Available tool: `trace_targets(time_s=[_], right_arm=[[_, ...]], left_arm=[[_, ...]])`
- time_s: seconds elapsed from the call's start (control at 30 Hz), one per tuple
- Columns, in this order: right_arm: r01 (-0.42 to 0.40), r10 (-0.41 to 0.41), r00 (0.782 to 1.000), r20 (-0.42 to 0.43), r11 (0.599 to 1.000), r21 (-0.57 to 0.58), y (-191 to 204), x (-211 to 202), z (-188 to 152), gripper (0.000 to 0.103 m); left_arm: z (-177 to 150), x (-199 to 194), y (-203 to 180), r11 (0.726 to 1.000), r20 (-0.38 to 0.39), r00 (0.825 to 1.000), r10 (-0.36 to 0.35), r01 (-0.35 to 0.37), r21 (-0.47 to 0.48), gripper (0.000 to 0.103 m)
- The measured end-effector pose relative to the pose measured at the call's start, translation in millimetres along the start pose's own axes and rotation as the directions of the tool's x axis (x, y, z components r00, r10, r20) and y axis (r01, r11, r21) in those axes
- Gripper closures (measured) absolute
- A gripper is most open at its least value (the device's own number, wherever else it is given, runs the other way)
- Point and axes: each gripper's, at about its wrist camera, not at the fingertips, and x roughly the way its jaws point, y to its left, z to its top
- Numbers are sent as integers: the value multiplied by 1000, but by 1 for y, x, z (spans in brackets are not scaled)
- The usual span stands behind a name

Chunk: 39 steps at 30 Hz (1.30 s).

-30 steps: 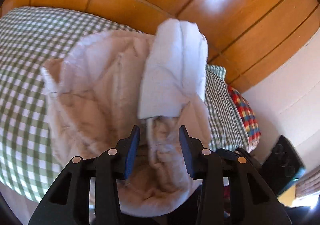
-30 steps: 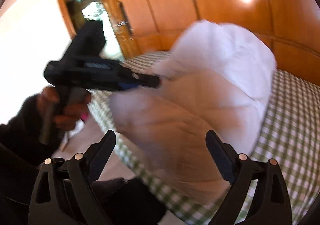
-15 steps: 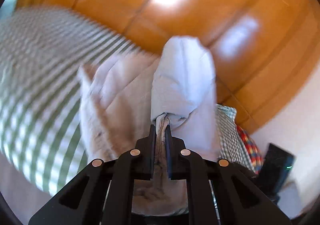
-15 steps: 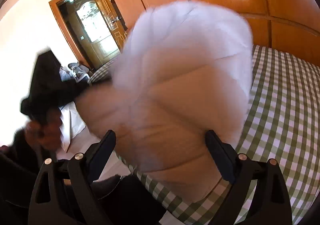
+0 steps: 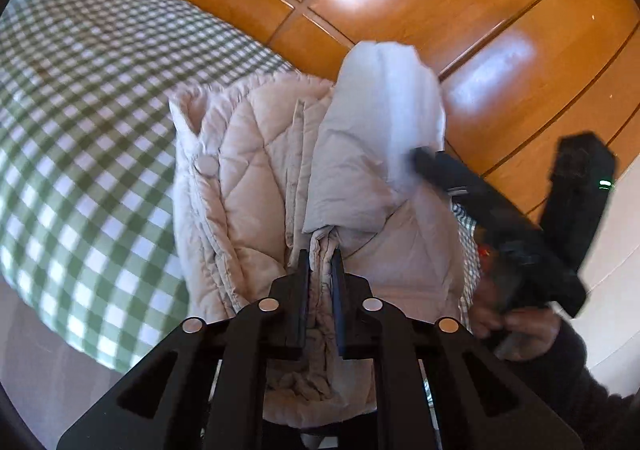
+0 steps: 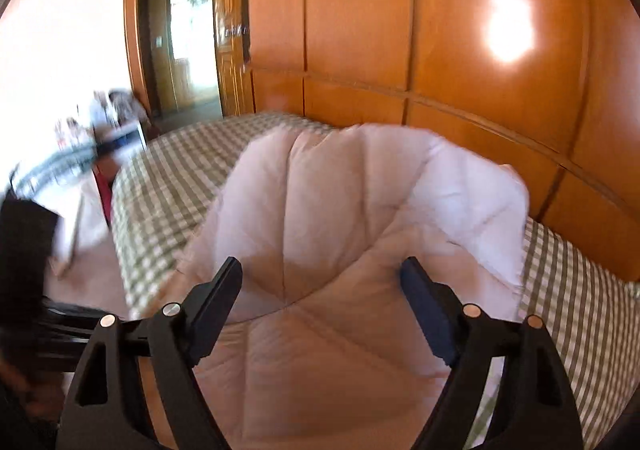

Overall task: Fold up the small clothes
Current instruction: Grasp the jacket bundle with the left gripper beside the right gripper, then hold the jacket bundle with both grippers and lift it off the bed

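A pale pink quilted jacket (image 5: 256, 169) lies on the green-checked bed (image 5: 80, 129), one sleeve folded over its front. My left gripper (image 5: 320, 262) is shut on a bunched fold at the jacket's near edge. In the right wrist view the jacket (image 6: 360, 209) fills the middle. My right gripper (image 6: 322, 274) hovers just over it, jaws wide and closing, the padded cloth below them and neither pad pressing on it. In the left wrist view the right gripper (image 5: 420, 159) reaches the sleeve's right edge, held by a hand (image 5: 520, 330).
A glossy wooden wardrobe (image 5: 440, 9) stands right behind the bed. An open doorway (image 6: 188, 49) and blurred clutter (image 6: 100, 129) lie at the left. The checked bedcover (image 6: 160, 177) spreads to the left of the jacket, with its near edge dropping to the floor.
The left gripper's jaws closed on the jacket's near fold and it moved in and down. The right gripper swung across to the jacket's right side and now appears in the left wrist view.
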Motion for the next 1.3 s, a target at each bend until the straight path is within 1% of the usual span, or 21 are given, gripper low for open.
trace_targets(time_s=[0.1, 0.17, 0.2, 0.23, 0.3, 0.33, 0.37, 0.43, 0.53, 0.63, 0.7, 0.77, 0.8, 0.83, 0.87, 0.9, 0.97, 1.1, 1.17, 1.27, 1.3], right_arm=[[23, -23, 1000, -11, 1000, -17, 8, 10, -6, 17], [26, -26, 1000, -17, 999, -22, 11, 15, -11, 14], [32, -32, 999, -22, 999, -31, 13, 18, -14, 13], [40, -41, 999, -27, 998, -40, 14, 21, -16, 13], [47, -49, 998, -33, 997, -54, 17, 27, -18, 11], [48, -50, 998, -36, 997, -61, 22, 30, -20, 11], [50, -52, 998, -39, 996, -68, 24, 32, -21, 10], [54, -57, 997, -45, 996, -77, 26, 36, -22, 9], [55, -58, 997, -57, 997, -58, 20, 40, -24, 8], [69, -76, 992, -100, 995, -78, 17, 53, -27, 7], [87, -96, 990, -99, 992, -96, 19, 62, -33, 7], [122, -132, 987, -88, 986, -117, 24, 71, -40, 7], [134, -146, 986, -86, 983, -127, 26, 75, -41, 7], [143, -156, 984, -87, 980, -135, 29, 76, -42, 7], [146, -159, 984, -84, 979, -140, 30, 75, -41, 7], [146, -158, 984, -80, 980, -139, 30, 73, -42, 7], [130, -140, 988, -71, 983, -126, 28, 66, -44, 6], [20, -29, 996, -79, 993, -113, 21, 35, -41, 3], [-3, -3, 998, -68, 996, -93, 12, 14, -44, 3], [-4, 6, 999, -52, 1000, 27, -21, -18, -57, 2], [-12, 19, 998, -60, 994, 111, -40, -26, -65, 2]], left_arm=[[7, -26, 7, 999, 45, 998, 34, -32, -34, 93], [15, -37, 17, 995, 66, 995, 73, -68, -79, 70], [21, -37, 24, 991, 56, 995, 84, -77, -112, 45], [24, -36, 29, 988, 54, 994, 93, -85, -133, 36], [32, -25, 40, 984, 25, 995, 93, -88, -155, 35], [35, -17, 46, 983, 1, 996, 92, -91, -161, 30], [37, -5, 54, 978, -30, 995, 91, -95, -187, 30], [40, 10, 60, 978, -60, 998, 25, -37, -204, 30], [45, 22, 49, 994, -36, 999, -26, 22, -107, 35], [51, 29, 43, 997, -41, 997, -71, 69, -45, 35], [54, 32, 39, 998, -54, 997, -57, 58, 7, 33], [56, 38, 36, 999, -76, 997, -17, 21, 50, 32], [57, 43, 35, 998, -91, 996, 6, 0, 66, 28], [55, 47, 33, 996, -112, 993, 36, -26, 91, 26], [54, 54, 32, 989, -130, 987, 95, -79, 126, 26], [54, 61, 34, 978, -130, 978, 163, -143, 151, 21], [55, 62, 42, 985, -140, 981, 136, -119, 124, 19], [54, 59, 47, 986, -137, 982, 128, -111, 123, 17], [53, 63, 52, 991, -141, 985, 103, -88, 104, 17], [51, 64, 61, 995, -151, 986, 64, -52, 81, 17], [51, 65, 61, 996, -154, 986, 57, -45, 82, 17]])
